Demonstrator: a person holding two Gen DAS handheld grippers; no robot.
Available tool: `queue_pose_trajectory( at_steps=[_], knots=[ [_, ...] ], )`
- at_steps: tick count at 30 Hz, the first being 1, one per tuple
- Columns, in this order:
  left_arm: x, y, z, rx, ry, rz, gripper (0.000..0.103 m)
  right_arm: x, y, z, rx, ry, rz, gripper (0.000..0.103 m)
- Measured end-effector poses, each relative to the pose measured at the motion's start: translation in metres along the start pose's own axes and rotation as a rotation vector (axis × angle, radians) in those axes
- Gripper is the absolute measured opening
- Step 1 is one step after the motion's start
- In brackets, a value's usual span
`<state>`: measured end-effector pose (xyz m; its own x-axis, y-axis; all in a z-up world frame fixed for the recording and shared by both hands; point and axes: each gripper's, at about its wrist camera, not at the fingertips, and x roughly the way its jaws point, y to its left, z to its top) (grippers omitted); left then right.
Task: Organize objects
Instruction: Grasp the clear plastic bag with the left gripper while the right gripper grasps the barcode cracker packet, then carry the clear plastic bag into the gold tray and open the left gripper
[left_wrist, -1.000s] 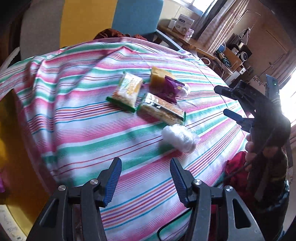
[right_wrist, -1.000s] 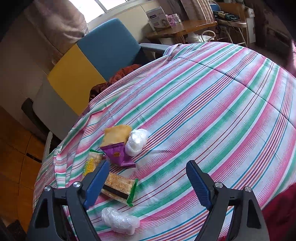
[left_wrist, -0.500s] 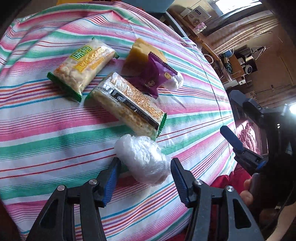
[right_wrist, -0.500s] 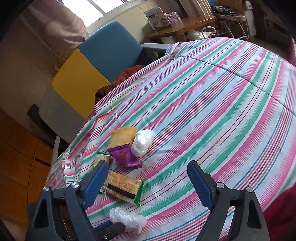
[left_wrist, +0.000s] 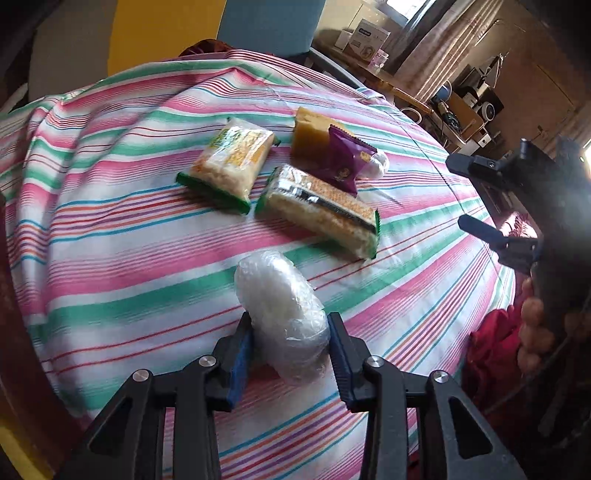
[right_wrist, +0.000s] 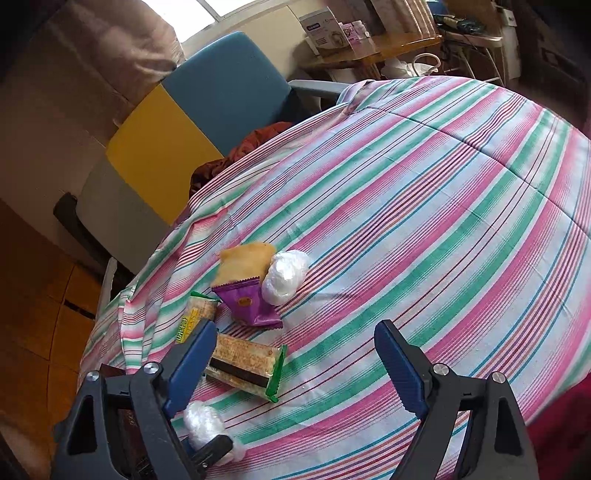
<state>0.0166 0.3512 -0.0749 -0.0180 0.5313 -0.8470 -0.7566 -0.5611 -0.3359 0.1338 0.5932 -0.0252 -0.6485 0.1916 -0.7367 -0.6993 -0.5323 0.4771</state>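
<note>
So half a second before this the left claw (left_wrist: 290, 345) was wide around the plastic-wrapped bundle (left_wrist: 282, 314) near the front edge of the striped tablecloth (left_wrist: 110, 258). Now its jaws were closing, pads pressing both sides. Pickup looked underway. Right claw (right_wrist: 295, 363) hung released, empty, above the snack packs (right_wrist: 245, 363).

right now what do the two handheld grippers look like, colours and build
Both are the same build. The left gripper has two black plastic clamp-style arms with triangular cut-outs and round silver rivets; its fingers carry ribbed blue pads. The right gripper matches: black arms, silver rivets, ribbed blue pads. In the left wrist view the right one shows a dark body with a thin black cable below it.
</note>
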Motion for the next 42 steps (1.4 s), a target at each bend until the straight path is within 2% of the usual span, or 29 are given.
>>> queue_pose_trajectory(
  at_steps=[6, 10, 15, 20, 24, 26, 30, 31, 32, 34, 38, 42],
  knots=[
    [-0.02, 0.006, -0.039, 0.078, -0.031, 0.015, 0.038, 0.019, 0.016, -0.009, -0.095, 0.084, -0.022, 0.088],
    [-0.023, 0.002, -0.044, 0.099, -0.05, 0.007, 0.038, 0.035, 0.033, -0.022, -0.204, 0.162, -0.036, 0.088],
    [-0.024, 0.008, -0.045, 0.093, -0.057, -0.024, 0.037, 0.053, 0.061, -0.041, -0.39, 0.251, -0.068, 0.088],
    [-0.022, 0.007, -0.045, 0.092, -0.065, -0.031, 0.037, 0.075, 0.099, -0.054, -0.696, 0.314, -0.161, 0.087],
    [-0.022, 0.008, -0.046, 0.086, -0.068, -0.036, 0.037, 0.104, 0.111, -0.05, -0.806, 0.388, -0.2, 0.087],
    [-0.021, 0.008, -0.045, 0.084, -0.068, -0.039, 0.037, 0.117, 0.113, -0.047, -0.835, 0.392, -0.226, 0.087],
    [-0.02, 0.009, -0.045, 0.082, -0.068, -0.042, 0.037, 0.134, 0.11, -0.041, -0.809, 0.415, -0.199, 0.086],
    [-0.02, 0.009, -0.046, 0.081, -0.069, -0.043, 0.037, 0.133, 0.107, -0.04, -0.786, 0.421, -0.174, 0.079],
    [-0.02, 0.009, -0.046, 0.078, -0.071, -0.042, 0.037, 0.13, 0.106, -0.039, -0.771, 0.422, -0.149, 0.066],
    [-0.021, 0.01, -0.047, 0.072, -0.076, -0.043, 0.037, 0.119, 0.105, -0.043, -0.778, 0.42, -0.143, 0.048],
    [-0.024, 0.01, -0.049, 0.058, -0.077, -0.042, 0.037, 0.097, 0.096, -0.067, -0.807, 0.43, -0.126, 0.049],
    [-0.032, 0.007, -0.055, 0.062, -0.076, -0.033, 0.037, 0.086, 0.08, -0.069, -0.743, 0.419, -0.088, 0.05]
  ],
)
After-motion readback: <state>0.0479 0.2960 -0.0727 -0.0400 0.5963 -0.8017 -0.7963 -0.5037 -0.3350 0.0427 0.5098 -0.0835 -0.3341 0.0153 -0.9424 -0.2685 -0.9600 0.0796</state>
